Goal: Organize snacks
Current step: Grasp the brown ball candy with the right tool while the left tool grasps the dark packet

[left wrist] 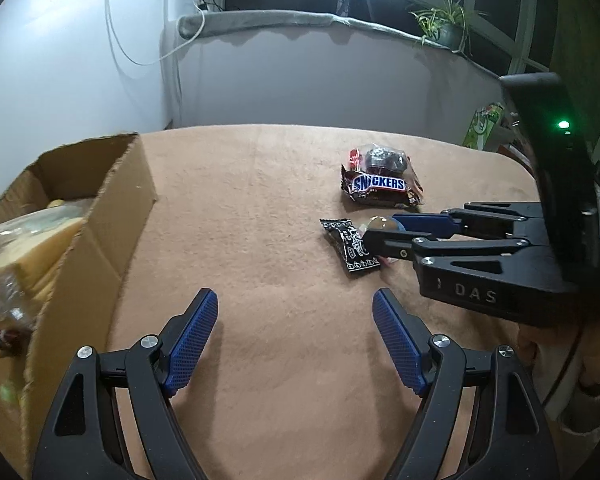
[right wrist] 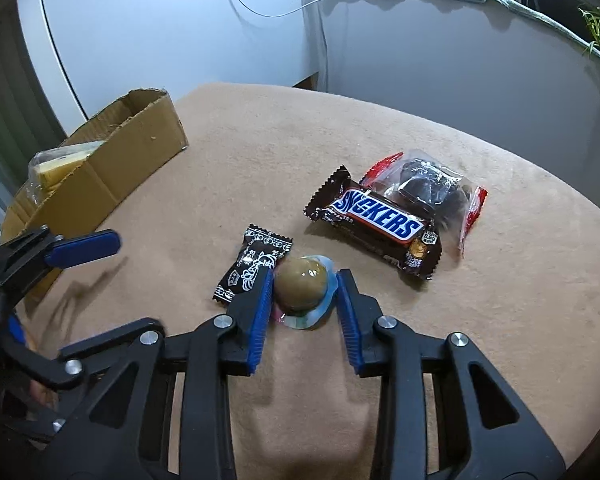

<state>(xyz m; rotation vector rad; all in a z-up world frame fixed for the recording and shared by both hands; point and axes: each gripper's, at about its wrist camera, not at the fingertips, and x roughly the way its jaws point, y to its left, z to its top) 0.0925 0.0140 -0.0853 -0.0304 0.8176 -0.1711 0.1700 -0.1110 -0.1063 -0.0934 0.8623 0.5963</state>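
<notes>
A brown jelly cup (right wrist: 302,290) with a clear rim sits on the tan tablecloth between the fingers of my right gripper (right wrist: 305,284); the jaws are closed in around it, touching or nearly so. A black candy wrapper (right wrist: 252,264) lies just left of it. A Snickers bar (right wrist: 374,222) rests beyond, partly on a clear packet of dark snacks (right wrist: 428,186). My left gripper (left wrist: 296,304) is open and empty above bare cloth. In the left wrist view the right gripper (left wrist: 380,230) is at the jelly cup (left wrist: 382,223), by the wrapper (left wrist: 350,246) and Snickers (left wrist: 380,185).
An open cardboard box (left wrist: 112,216) with packaged yellow snacks stands at the left; it also shows in the right wrist view (right wrist: 112,168). The table's rounded far edge meets a white wall. A potted plant (left wrist: 444,24) sits on the ledge behind.
</notes>
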